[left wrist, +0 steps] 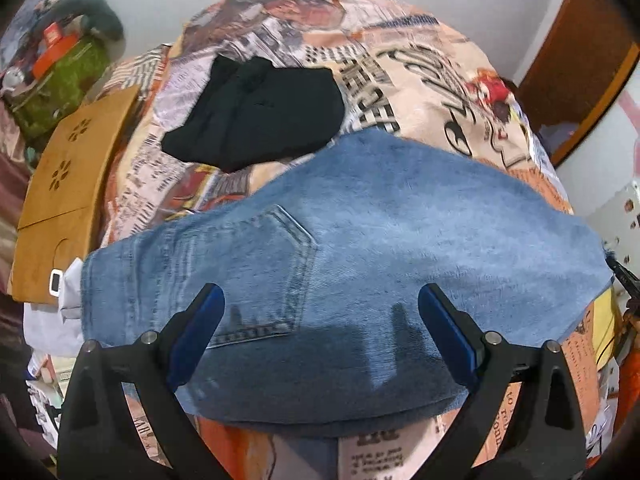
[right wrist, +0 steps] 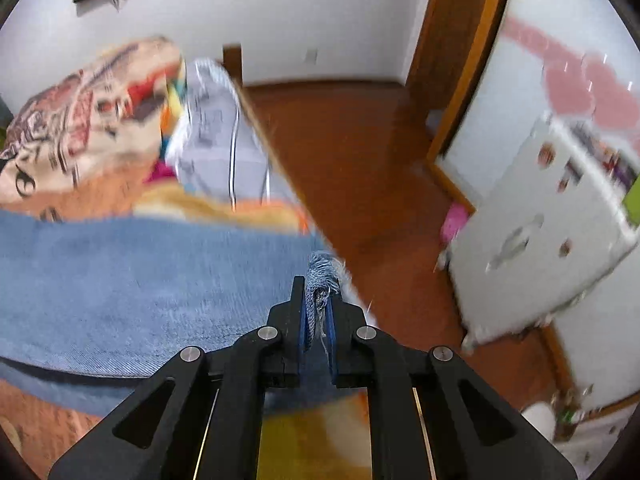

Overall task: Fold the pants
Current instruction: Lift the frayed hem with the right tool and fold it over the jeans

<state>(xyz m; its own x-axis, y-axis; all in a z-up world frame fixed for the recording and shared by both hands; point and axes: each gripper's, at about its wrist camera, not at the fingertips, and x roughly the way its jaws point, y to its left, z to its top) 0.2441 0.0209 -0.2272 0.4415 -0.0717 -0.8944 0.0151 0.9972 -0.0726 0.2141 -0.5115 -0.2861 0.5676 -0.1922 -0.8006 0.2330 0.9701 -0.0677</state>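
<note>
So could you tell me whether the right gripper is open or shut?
Shut: the right gripper pinches the frayed hem of the jeans.

A home bedroom: a bed (left wrist: pixel 420 80) under a busy printed cover fills the left wrist view, with folded black clothing (left wrist: pixel 256 112) lying on it. The right wrist view shows a polished reddish-brown floor (right wrist: pixel 360 168), white walls (right wrist: pixel 280 12), a wooden door frame (right wrist: pixel 468 64) and a white cabinet (right wrist: pixel 540 240) dotted with stickers.
</note>
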